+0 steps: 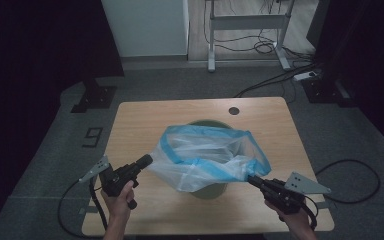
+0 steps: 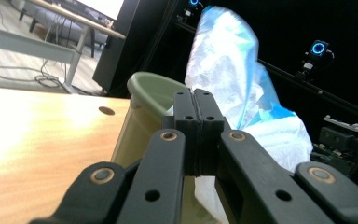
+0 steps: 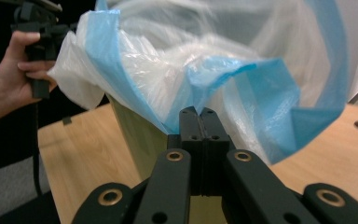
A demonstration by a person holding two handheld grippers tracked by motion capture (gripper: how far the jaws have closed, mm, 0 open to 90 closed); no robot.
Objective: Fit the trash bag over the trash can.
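Note:
A thin whitish plastic bag [image 1: 205, 155] with a blue rim is stretched out over an olive-green bin [image 1: 207, 192] on the wooden table [image 1: 145, 120]. My left gripper [image 1: 145, 161] is shut on the bag's left edge, and my right gripper [image 1: 252, 179] is shut on its blue rim at the right. In the left gripper view the shut jaws [image 2: 196, 100] sit in front of the bin [image 2: 151, 88], with the bag [image 2: 223, 60] billowing behind them. In the right gripper view the jaws [image 3: 198, 114] pinch the blue rim of the bag [image 3: 191, 60] above the bin [image 3: 135, 135].
A round cable hole [image 1: 234, 110] lies near the table's far edge. On the grey floor beyond stand a desk frame [image 1: 247, 22] with cables, and a dark stand base [image 1: 94, 95] at the left. A black cable [image 1: 350, 180] loops right of the table.

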